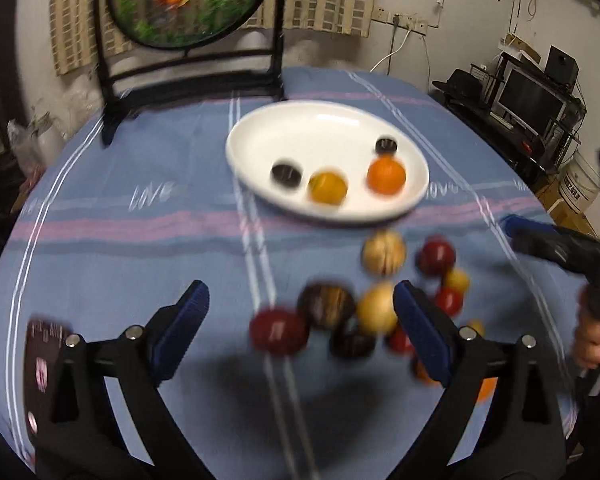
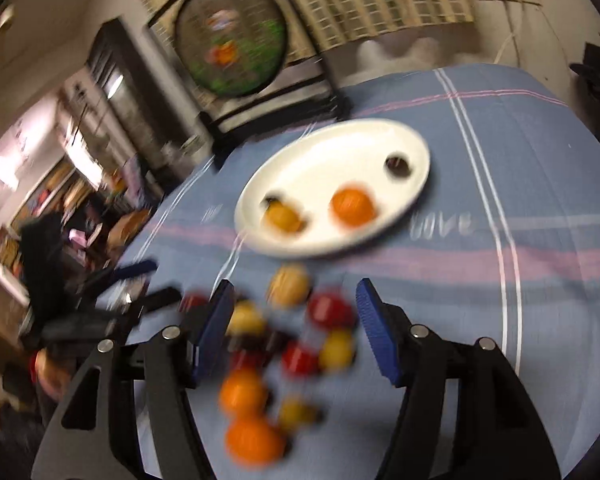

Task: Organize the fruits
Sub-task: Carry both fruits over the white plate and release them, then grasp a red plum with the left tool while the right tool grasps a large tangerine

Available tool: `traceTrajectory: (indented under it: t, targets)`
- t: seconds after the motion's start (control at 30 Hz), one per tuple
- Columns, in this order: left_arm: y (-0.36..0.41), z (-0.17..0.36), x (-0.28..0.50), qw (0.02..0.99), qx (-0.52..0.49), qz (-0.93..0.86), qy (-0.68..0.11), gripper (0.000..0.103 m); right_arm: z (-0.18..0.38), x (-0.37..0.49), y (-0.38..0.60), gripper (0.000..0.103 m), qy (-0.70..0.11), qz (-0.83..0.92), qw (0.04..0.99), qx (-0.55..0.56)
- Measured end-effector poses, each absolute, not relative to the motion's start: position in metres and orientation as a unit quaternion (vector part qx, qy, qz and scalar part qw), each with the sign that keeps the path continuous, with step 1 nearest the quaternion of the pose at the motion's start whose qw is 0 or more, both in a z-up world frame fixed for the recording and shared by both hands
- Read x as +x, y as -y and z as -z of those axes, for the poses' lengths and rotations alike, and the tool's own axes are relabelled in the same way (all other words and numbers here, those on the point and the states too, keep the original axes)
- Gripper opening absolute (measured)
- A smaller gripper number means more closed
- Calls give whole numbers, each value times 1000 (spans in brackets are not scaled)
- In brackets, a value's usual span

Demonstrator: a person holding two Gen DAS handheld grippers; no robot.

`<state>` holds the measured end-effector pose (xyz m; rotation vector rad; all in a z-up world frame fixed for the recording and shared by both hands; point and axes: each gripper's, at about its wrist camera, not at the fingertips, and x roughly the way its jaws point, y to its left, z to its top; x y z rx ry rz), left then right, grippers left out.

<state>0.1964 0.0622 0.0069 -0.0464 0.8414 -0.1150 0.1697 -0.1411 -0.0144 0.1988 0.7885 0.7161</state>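
**A:** Ok so what's being shown here? Both views are being blurred pretty badly.

**B:** A white plate (image 1: 328,128) is being carried by the tabletop (image 1: 140,248), which is being covered by a blue striped cloth. Four fruits are being held on the plate: an orange (image 1: 386,174), a yellow-orange one (image 1: 327,187) beside it, and two small dark ones (image 1: 286,173) (image 1: 386,145).

**A:** And the rest?

**B:** A loose pile of fruit (image 1: 364,300) is being left on the cloth just in front of the plate: red, tan, yellow and dark pieces, all bunched close together. In the right wrist view two more oranges (image 2: 244,396) (image 2: 254,440) are being seen at the near end of that pile.

**A:** Jaws?

**B:** The left gripper (image 1: 300,312) is being held over the pile with its jaws spread wide; fruit is being framed between them but nothing is being pinched. The right gripper (image 2: 296,320) is being held over the same pile, jaws parted as well, nothing being squeezed. Whether any pad is brushing a fruit can't be told through the blur.

**A:** Anything behind?

**B:** A round framed screen (image 1: 188,0) is being stood on a dark stand at the far edge of the tabletop.
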Motion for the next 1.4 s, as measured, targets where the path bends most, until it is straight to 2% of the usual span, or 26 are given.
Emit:
traceTrajectory:
  t: [0.2, 0.47, 0.73, 1.07, 1.3, 1.37, 1.4]
  targets:
    - [-76, 14, 142, 914, -25, 67, -399, 95, 38, 99, 124, 64, -398, -331, 855, 44]
    - [-84, 30, 116, 912, -40, 72, -402, 95, 54, 101, 102, 62, -412, -279, 868, -3]
    - [-83, 33, 116, 911, -32, 64, -406, 95, 71, 115, 90, 47, -434, -276, 857, -10]
    - [-75, 32, 129, 909, -7, 57, -413, 95, 77, 118, 123, 43, -431, -332, 833, 98]
    - [-66, 20, 153, 915, 26, 58, -398, 95, 71, 113, 132, 44, -412, -351, 832, 122]
    - [-65, 20, 159, 915, 30, 61, -397, 94, 70, 113, 133, 44, -411, -354, 830, 130]
    - [-65, 20, 161, 915, 32, 62, -398, 90, 70, 113, 134, 44, -410, -353, 830, 133]
